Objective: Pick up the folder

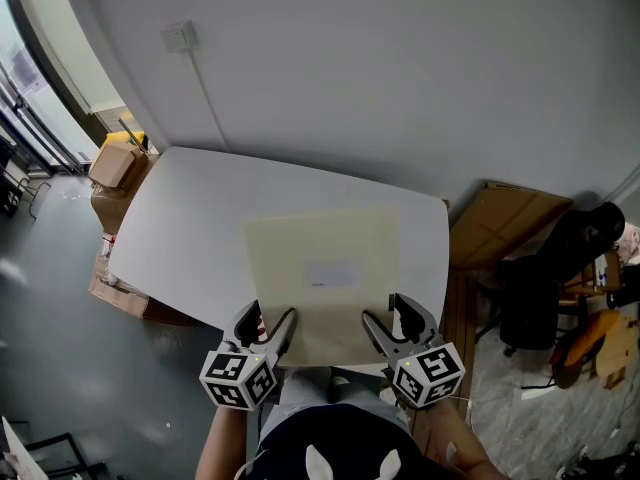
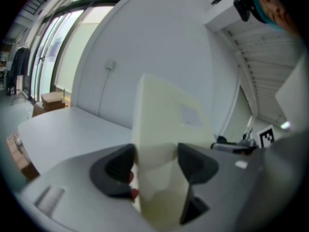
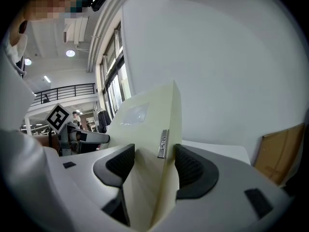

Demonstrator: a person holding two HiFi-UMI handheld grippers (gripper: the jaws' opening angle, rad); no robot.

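the left hand-held gripper (image 1: 270, 326) and the right hand-held gripper (image 1: 392, 323) each squeeze the near edge of the folder (image 1: 325, 263), which looks lifted over the desk (image 1: 190, 218), so the pick-up seems almost done.

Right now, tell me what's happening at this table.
A person holds a gripper in each hand. The left gripper and the right gripper are both shut on the near edge of a pale folder, one toward each corner. The folder lies over the white table; whether it is lifted off the surface is unclear.
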